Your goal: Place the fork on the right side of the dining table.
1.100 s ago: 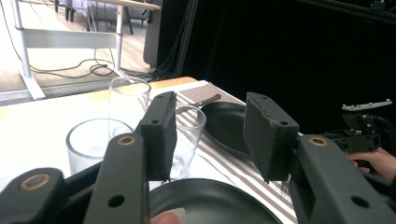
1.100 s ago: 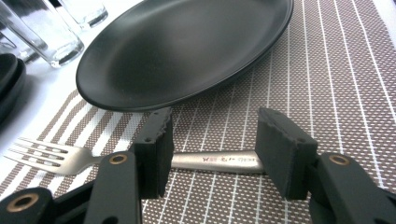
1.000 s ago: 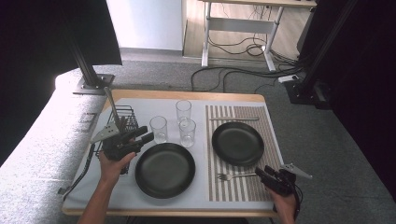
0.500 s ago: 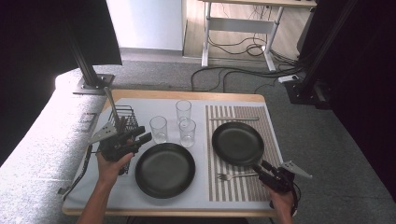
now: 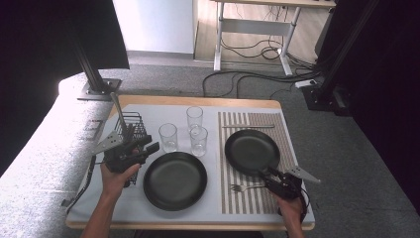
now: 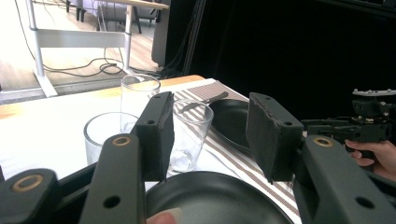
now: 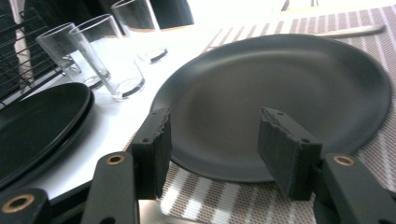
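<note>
Right gripper view shows the right hand-held gripper open and empty near the plate, the fork visible from above.

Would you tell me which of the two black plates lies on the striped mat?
The right-hand plate, just ahead of the right gripper; the other plate rests on the white cloth.

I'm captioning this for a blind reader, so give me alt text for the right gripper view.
The right gripper, jaws open and empty, points at the near rim of a black plate on a striped placemat. To its left stand three clear glasses and a second black plate on the white table.
</note>
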The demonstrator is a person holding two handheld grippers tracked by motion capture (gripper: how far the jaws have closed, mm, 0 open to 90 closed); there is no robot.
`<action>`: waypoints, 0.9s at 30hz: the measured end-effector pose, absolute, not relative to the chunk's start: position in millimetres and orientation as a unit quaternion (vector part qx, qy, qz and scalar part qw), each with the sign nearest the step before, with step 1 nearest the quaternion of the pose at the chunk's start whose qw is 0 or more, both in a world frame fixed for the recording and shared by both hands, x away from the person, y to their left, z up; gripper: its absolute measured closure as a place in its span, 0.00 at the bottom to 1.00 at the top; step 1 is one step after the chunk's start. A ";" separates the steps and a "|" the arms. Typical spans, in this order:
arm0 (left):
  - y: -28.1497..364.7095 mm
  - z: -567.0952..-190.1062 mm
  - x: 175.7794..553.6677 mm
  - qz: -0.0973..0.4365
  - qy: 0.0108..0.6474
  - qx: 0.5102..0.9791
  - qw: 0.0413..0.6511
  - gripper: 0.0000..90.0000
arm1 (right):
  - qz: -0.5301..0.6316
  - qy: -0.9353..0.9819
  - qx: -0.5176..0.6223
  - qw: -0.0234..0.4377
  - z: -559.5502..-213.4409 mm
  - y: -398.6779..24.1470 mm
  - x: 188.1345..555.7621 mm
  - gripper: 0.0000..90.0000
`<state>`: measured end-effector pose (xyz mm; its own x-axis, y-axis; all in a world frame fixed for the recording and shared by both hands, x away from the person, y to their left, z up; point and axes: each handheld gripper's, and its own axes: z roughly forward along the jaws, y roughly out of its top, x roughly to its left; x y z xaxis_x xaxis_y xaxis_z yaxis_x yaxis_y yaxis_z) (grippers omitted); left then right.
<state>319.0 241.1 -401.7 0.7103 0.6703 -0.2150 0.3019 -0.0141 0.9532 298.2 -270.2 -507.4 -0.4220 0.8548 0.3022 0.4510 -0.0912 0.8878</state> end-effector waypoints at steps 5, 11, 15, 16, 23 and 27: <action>243.3 -401.2 318.3 0.151 0.350 0.695 0.610 0.57 | 0.545 0.652 0.493 0.185 -502.0 -259.4 304.1 0.49; 244.1 -401.3 318.2 0.149 0.353 0.694 0.610 0.57 | 0.548 0.659 0.482 0.182 -498.0 -245.1 310.4 0.48; 244.9 -400.7 317.8 0.151 0.353 0.694 0.609 0.57 | 0.551 0.664 0.474 0.177 -494.9 -235.3 315.9 0.48; 245.2 -400.7 317.7 0.151 0.353 0.695 0.608 0.57 | 0.551 0.665 0.472 0.177 -493.8 -232.6 317.3 0.48; 246.3 -401.1 317.6 0.150 0.354 0.695 0.607 0.56 | 0.554 0.674 0.458 0.171 -487.4 -214.9 327.5 0.48; 246.4 -401.0 317.5 0.150 0.353 0.696 0.607 0.56 | 0.556 0.676 0.453 0.168 -484.3 -206.7 332.5 0.47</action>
